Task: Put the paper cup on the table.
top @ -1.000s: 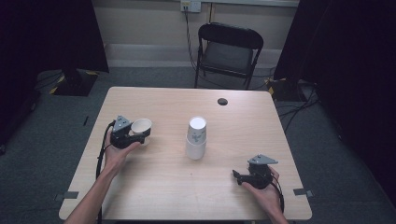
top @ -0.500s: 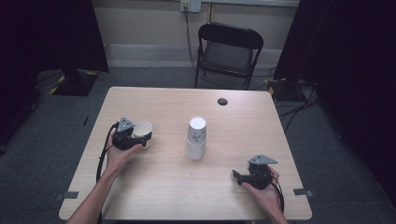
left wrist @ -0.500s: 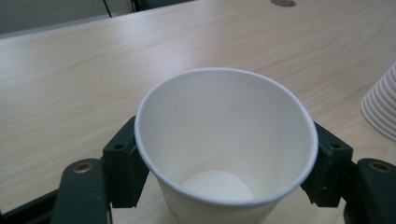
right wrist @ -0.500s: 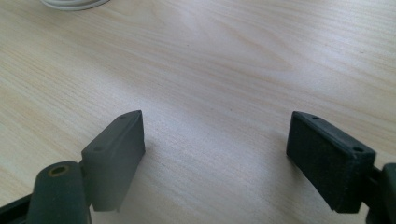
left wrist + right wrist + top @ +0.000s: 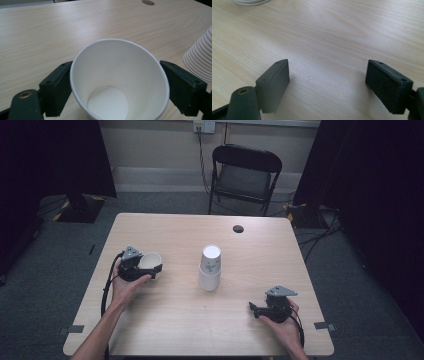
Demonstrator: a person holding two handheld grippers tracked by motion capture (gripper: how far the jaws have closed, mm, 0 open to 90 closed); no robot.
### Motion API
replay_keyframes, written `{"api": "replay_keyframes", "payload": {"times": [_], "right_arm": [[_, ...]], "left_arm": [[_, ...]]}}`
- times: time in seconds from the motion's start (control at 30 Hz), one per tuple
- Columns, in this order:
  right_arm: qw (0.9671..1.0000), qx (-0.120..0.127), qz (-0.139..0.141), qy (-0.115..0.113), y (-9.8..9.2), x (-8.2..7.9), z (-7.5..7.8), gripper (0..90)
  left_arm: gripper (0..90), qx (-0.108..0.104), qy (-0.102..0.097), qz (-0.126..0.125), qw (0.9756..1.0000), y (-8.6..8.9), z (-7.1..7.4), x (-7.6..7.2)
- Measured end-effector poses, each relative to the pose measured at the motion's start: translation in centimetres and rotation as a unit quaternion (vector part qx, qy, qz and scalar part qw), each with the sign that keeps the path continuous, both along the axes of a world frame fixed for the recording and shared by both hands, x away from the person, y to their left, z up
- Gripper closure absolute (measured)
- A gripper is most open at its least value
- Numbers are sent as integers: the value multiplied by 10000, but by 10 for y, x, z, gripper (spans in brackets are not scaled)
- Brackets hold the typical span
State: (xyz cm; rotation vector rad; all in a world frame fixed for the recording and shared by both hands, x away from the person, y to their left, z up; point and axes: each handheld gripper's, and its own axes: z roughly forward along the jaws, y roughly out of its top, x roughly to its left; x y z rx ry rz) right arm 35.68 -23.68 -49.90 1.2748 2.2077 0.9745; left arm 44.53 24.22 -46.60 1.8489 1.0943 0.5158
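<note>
- Left claw (image 5: 150, 265) sitting on the left part of the wooden table (image 5: 165, 325), held low in a hand (image 5: 125, 287), cable trailing back along the forearm.
- White paper cup (image 5: 117, 82) right between its jaws, mouth facing the gripper camera, inside empty and clean, round bottom plainly visible.
- Jaws have just been opening; in the left gripper view, left jaw looks tucked against the cup wall, right jaw right at the rim, a sliver apart if anything. Not squeezing as far as visible, so loosened around the cup rather than clamped.
- From the high view, same cup (image 5: 149, 261) lying on its side, rim pointing toward the table's centre.
- Stack of white cups (image 5: 210, 267) standing mouth-down near the middle of the table, well apart from the cup in the left claw; its ribbed rims poking into the right edge of the left gripper view (image 5: 200, 60).
- Right claw (image 5: 252, 307) resting near the front right corner, in the other hand (image 5: 282, 327), jaws spread wide with nothing between them, just bare wood grain.
- Small dark round hole (image 5: 238, 228) toward the far edge of the table.
- Black folding chair (image 5: 245, 172) behind the table, against the wall.
</note>
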Motion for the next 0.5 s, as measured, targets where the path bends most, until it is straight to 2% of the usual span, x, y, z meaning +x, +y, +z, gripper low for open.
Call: {"api": "replay_keyframes", "payload": {"times": [0.03, 0.1, 0.13, 0.17, 0.23, 0.27, 0.5], "right_arm": [[10000, 0, 0, 0, 0, 0, 0, 191], [10000, 0, 2, 1, 0, 0, 0, 191], [10000, 0, 2, 1, 0, 0, 0, 191], [10000, 0, 2, 1, 0, 0, 0, 191], [10000, 1, 3, 1, 0, 0, 0, 191], [10000, 1, 3, 1, 0, 0, 0, 191], [10000, -1, 3, 0, 0, 0, 0, 192]], "left_arm": [[156, 0, 0, 0, 10000, 0, 0, 0], [156, 137, 20, -39, 9999, 0, 0, -1], [156, 128, 47, -45, 9999, 1, 0, -1], [156, -30, 44, -2, 10000, 4, 1, -2], [156, -37, 91, 2, 10000, 5, 1, -2], [156, 26, 158, 88, 9998, 6, 1, -4], [156, 58, 90, 56, 9999, 13, 1, -15]]}}
